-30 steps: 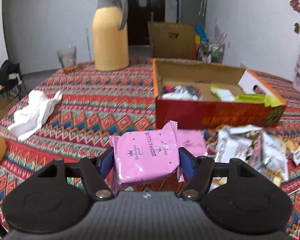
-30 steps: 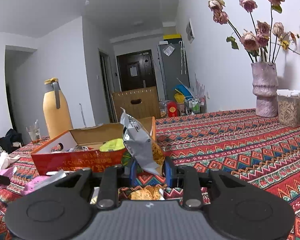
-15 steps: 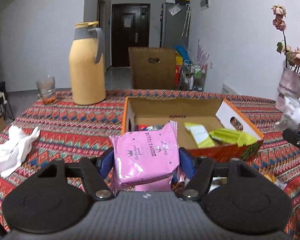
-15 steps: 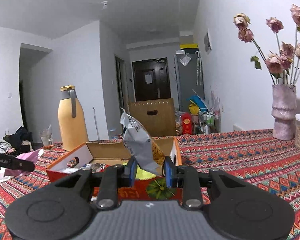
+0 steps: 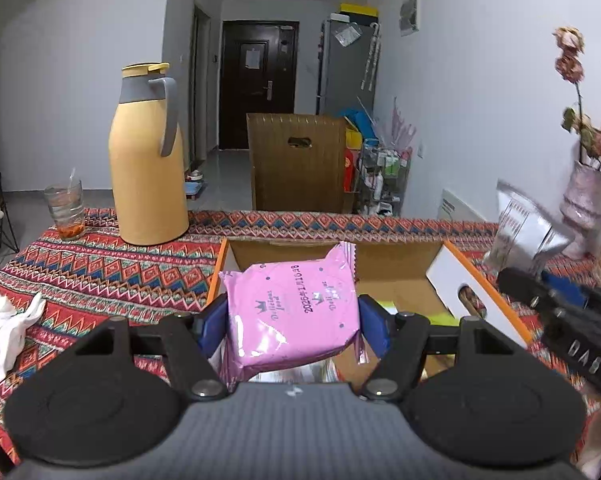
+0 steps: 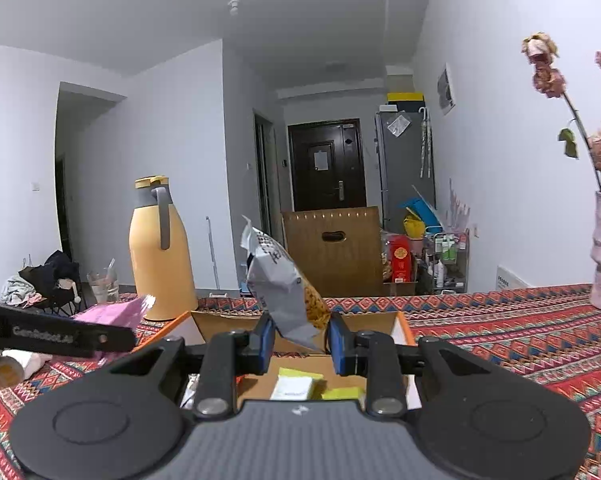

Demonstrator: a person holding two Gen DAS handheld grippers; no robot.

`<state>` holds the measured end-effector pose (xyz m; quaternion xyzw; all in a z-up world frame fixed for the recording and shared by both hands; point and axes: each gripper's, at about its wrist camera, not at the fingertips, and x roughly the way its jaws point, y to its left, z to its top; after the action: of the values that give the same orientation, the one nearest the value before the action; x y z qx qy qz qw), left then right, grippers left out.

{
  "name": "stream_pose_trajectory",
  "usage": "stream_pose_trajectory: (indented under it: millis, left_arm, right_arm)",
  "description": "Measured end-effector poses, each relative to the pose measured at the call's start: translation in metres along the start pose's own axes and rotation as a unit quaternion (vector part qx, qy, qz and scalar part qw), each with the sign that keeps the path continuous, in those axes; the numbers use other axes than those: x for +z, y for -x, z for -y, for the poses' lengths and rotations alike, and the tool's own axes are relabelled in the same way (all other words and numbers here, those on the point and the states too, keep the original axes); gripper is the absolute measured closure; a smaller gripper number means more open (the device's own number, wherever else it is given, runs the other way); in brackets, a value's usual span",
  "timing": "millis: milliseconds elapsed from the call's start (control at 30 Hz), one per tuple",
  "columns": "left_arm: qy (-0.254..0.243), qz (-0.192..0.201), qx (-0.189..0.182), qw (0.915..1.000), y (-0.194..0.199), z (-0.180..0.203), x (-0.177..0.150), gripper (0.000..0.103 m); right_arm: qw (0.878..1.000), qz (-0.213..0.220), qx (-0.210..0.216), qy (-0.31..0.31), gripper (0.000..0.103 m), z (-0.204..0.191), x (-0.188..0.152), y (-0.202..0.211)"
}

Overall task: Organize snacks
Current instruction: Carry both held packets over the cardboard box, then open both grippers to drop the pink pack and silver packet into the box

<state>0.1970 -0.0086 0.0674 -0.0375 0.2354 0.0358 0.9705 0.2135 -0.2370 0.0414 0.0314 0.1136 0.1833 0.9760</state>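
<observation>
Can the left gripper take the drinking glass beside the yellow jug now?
Probably not: the left gripper is shut on the pink snack packet, so it would first have to release it. The glass stands unobstructed.

- The left gripper (image 5: 292, 322), a black plastic two-finger tool, has blue rubber pads (image 5: 211, 323) on its fingertips.
- Two round black discs flank a ribbed grey centre plate bearing a small white mark.
- Silver screw heads sit at the linkage pivots.
- The right gripper (image 6: 300, 338) has the same build: black arms, blue pads (image 6: 265, 339), grey ribbed plate, silver screws.
- Faint grey lettering runs along a black finger's side.
</observation>
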Motion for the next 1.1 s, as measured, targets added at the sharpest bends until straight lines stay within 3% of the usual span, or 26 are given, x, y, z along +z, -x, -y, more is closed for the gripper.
stream_pose_trajectory:
  millis: [267, 633, 800, 833, 867, 900, 933, 967, 1100]
  left_arm:
    - [0.018, 0.01, 0.018, 0.9996, -0.035, 0.001, 0.001, 0.034]
    - [0.027, -0.016, 0.012, 0.9994, -0.057, -0.01, -0.011, 0.034]
    - [0.039, 0.002, 0.008, 0.9992, -0.048, -0.013, -0.012, 0.014]
    - [0.042, 0.007, 0.009, 0.999, -0.044, -0.014, -0.012, 0.01]
    - [0.048, 0.013, 0.008, 0.9987, -0.042, -0.016, -0.011, 0.0]
    - [0.054, 0.019, 0.012, 0.9983, -0.038, -0.017, -0.011, 0.0]
    - [0.058, 0.021, 0.015, 0.998, -0.037, -0.018, -0.011, 0.0]
    - [0.059, 0.021, 0.014, 0.998, -0.036, -0.018, -0.01, 0.0]
    - [0.062, 0.018, 0.013, 0.9978, -0.036, -0.019, -0.009, 0.0]
  right_arm:
    - [1.0, -0.018, -0.014, -0.006, 0.075, 0.004, -0.011, -0.038]
    - [0.998, -0.056, -0.009, -0.001, 0.075, 0.004, -0.027, -0.06]
    - [0.998, -0.059, -0.013, -0.005, 0.072, 0.005, -0.028, -0.058]
    - [0.998, -0.06, -0.012, -0.007, 0.063, 0.006, -0.028, -0.057]
    - [0.998, -0.059, -0.014, -0.012, 0.045, 0.007, -0.028, -0.056]
    - [0.998, -0.057, -0.017, -0.015, 0.034, 0.007, -0.028, -0.055]
    - [0.998, -0.055, -0.021, -0.016, 0.014, 0.008, -0.028, -0.053]
    - [0.998, -0.052, -0.024, -0.018, 0.002, 0.008, -0.028, -0.052]
    - [0.998, -0.044, -0.023, -0.026, 0.0, 0.01, -0.028, -0.045]
